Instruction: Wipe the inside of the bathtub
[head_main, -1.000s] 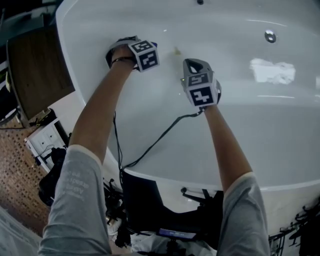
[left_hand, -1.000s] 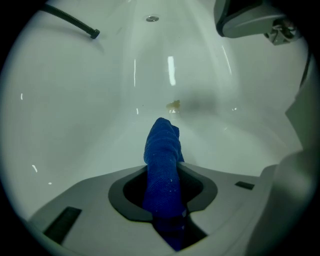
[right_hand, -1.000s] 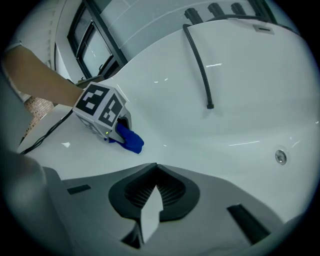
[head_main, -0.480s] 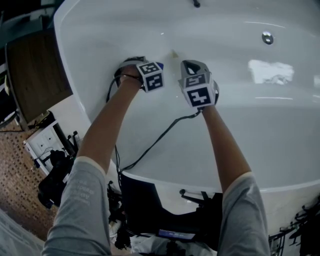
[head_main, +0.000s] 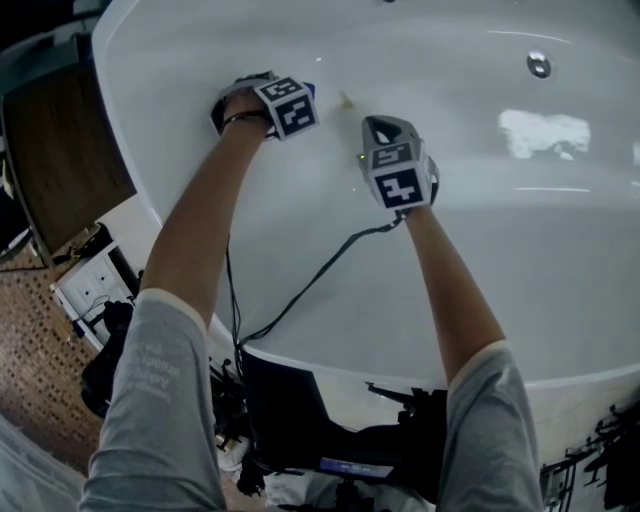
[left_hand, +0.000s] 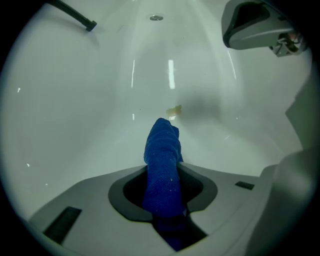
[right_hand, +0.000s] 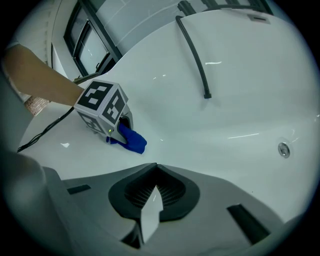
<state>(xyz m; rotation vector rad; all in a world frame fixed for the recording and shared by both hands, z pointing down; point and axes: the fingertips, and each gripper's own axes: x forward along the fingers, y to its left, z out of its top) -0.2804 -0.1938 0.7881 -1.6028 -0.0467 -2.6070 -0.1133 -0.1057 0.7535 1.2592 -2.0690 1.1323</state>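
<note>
The white bathtub (head_main: 300, 220) fills the head view. My left gripper (head_main: 298, 98) reaches into it at the upper left, shut on a blue cloth (left_hand: 162, 155) that sticks out past its jaws toward the tub wall. In the right gripper view the cloth (right_hand: 131, 140) lies against the tub surface under the left gripper's marker cube (right_hand: 102, 109). A small yellowish spot (left_hand: 173, 110) sits just beyond the cloth tip; the head view shows this spot (head_main: 346, 100) between the grippers. My right gripper (head_main: 386, 132) hovers to the right, jaws shut, holding nothing.
The drain (head_main: 539, 66) is at the tub's far right. A black hose (right_hand: 195, 55) hangs over the far wall. A cable (head_main: 300, 290) trails over the near rim. A dark wooden cabinet (head_main: 60, 150) and a white stand (head_main: 90, 280) are left of the tub.
Half a second ago the left gripper with the cloth was nearer me, close beside the right gripper; it has slid back up and left along the tub wall. The right gripper barely moved.
</note>
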